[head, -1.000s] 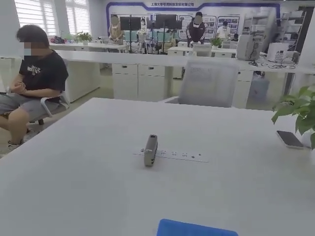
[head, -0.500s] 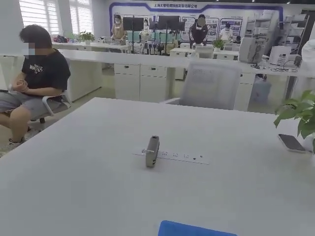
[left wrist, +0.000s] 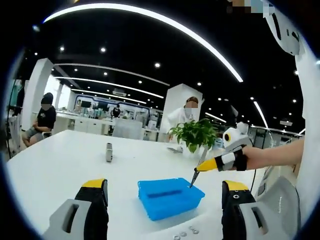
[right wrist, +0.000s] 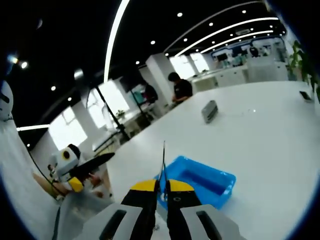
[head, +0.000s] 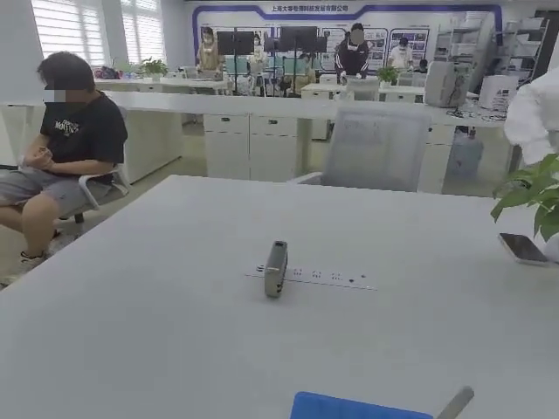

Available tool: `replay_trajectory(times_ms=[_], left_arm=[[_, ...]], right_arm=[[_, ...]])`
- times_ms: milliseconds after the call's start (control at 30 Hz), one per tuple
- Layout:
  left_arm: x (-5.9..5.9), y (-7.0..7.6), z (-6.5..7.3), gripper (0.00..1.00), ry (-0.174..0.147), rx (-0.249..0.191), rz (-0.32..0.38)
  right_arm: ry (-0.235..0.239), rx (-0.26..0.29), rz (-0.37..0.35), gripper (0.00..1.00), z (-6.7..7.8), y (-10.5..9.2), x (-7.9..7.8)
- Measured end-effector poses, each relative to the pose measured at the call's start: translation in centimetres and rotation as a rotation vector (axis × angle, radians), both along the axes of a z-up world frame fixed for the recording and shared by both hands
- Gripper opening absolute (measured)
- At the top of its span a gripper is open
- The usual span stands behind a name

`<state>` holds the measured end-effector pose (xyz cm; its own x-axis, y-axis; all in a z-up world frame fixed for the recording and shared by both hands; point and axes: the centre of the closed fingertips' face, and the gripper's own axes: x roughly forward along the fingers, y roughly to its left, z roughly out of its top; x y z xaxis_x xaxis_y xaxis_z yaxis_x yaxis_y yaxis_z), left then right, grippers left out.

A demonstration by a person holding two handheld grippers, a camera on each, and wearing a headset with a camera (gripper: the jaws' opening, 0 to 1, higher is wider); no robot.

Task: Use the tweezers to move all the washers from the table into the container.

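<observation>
Washers (left wrist: pixel 184 233), seen as a few small silvery rings, are laid on the white table (left wrist: pixel 60 170) just beside the blue container (left wrist: pixel 150 206), on its side nearest the left gripper (left wrist: pixel 164 184), whose jaws are spread wide with nothing held. Tweezers (right wrist: pixel 163 160) are clamped between the right gripper's (right wrist: pixel 162 188) closed jaws, their tips held over the container's edge, apart from the washers.
</observation>
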<state>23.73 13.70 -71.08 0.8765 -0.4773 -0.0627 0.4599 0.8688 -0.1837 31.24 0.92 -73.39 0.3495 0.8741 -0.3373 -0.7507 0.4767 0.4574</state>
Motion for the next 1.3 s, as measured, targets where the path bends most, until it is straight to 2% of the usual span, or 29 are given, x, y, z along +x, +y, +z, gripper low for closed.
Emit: replay_trajectory(times_ms=[200, 267, 367, 533, 633, 700, 800, 1100, 1300], left_arm=[[0.0, 0.2, -0.1, 0.95, 0.005, 0.006, 0.003], [0.1, 0.2, -0.2, 0.95, 0.005, 0.012, 0.004], [0.0, 0.2, -0.4, 0.94, 0.016, 0.025, 0.003], [0.0, 0.2, -0.5, 0.94, 0.019, 0.032, 0.001], [-0.1, 0.0, -0.3, 0.93, 0.012, 0.014, -0.01], [-0.1, 0.1, -0.5, 0.93, 0.02, 0.021, -0.008], [-0.1, 0.1, -0.5, 0.93, 0.022, 0.025, -0.008], [-0.1, 0.0, -0.9, 0.92, 0.038, 0.035, -0.011], [-0.1, 0.0, -1.1, 0.91, 0.044, 0.042, -0.011]], right_arm=[[-0.013, -0.09, -0.045, 0.03, -2.2, -0.7, 1.9], [-0.053, -0.148, -0.053, 0.03, -3.2, -1.1, 2.5], [-0.081, -0.218, -0.055, 0.03, -4.7, -1.6, 2.8], [-0.068, -0.226, -0.065, 0.03, -5.9, -1.7, 3.0], [-0.064, -0.222, -0.068, 0.03, -6.1, -1.5, 3.0], [-0.07, -0.232, -0.067, 0.03, -6.3, -1.4, 3.1], [-0.091, -0.274, -0.048, 0.03, -6.7, -1.3, 3.1], [-0.135, -0.355, 0.013, 0.03, -7.5, -0.7, 2.8], [-0.148, -0.379, 0.022, 0.03, -7.6, -0.6, 2.6]])
